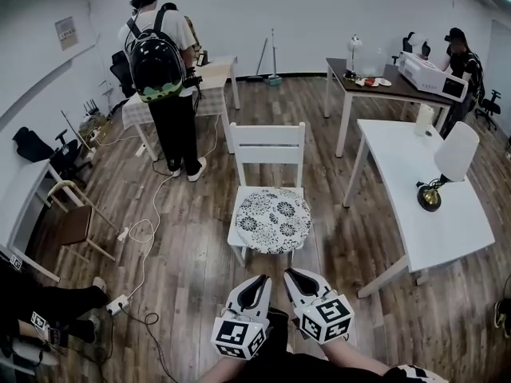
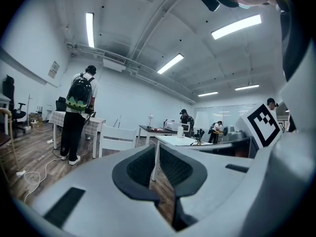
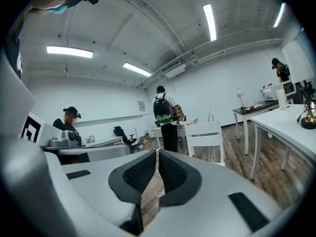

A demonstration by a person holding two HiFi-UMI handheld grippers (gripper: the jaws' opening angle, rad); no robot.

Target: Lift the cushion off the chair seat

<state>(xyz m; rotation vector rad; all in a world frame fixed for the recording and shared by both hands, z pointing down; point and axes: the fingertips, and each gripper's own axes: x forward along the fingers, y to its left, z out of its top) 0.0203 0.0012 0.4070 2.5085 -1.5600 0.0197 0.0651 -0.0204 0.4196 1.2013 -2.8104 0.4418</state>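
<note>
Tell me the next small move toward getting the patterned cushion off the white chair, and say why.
Probably bring the left gripper and right gripper forward to the near edge of the cushion. It lies flat on the seat of the white chair, and both grippers hang short of it, jaws together and empty, so no grasp seems possible from here.
</note>
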